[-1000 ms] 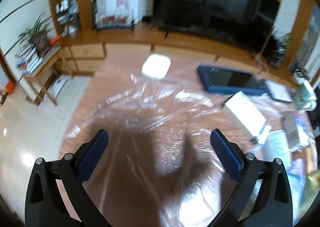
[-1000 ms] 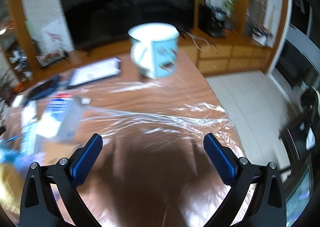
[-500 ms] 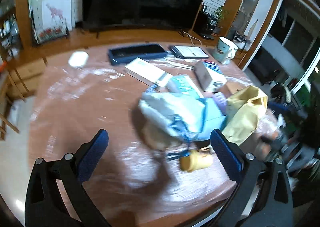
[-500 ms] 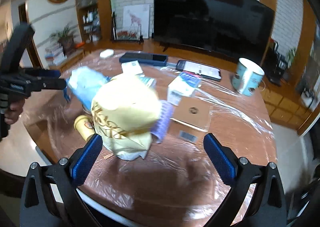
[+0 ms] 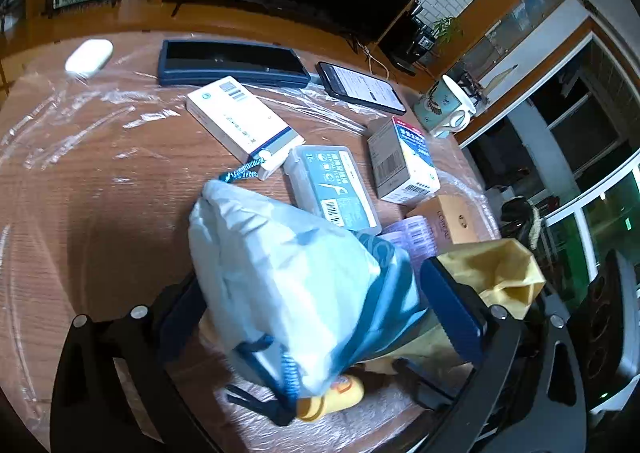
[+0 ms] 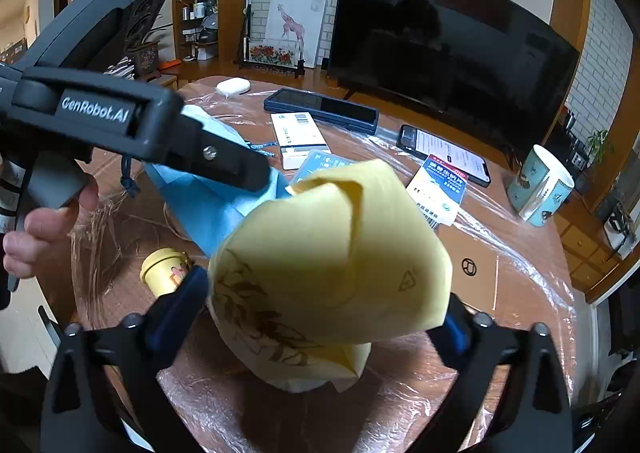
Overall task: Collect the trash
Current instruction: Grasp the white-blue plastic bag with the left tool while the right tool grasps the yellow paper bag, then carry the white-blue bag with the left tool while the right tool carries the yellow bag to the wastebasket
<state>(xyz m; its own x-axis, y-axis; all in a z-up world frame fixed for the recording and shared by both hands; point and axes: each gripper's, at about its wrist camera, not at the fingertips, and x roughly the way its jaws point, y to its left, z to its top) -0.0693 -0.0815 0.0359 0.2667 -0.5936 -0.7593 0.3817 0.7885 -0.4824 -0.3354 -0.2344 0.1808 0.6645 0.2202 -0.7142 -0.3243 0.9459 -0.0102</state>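
Bags look light, soft, crushable: left gripper point(image 5: 316, 309) closing around blue bag point(image 5: 288, 273) lower centre, right gripper point(image 6: 324, 309) closing around yellow bag point(image 6: 328, 265); pinch mid-body.

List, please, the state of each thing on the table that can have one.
Left tongs: closing, blue bag between them.
Right tongs: closing, yellow bag between them.
Phone: screen lit, lying flat.
Mug: upright.
Small yellow cup: on its side.
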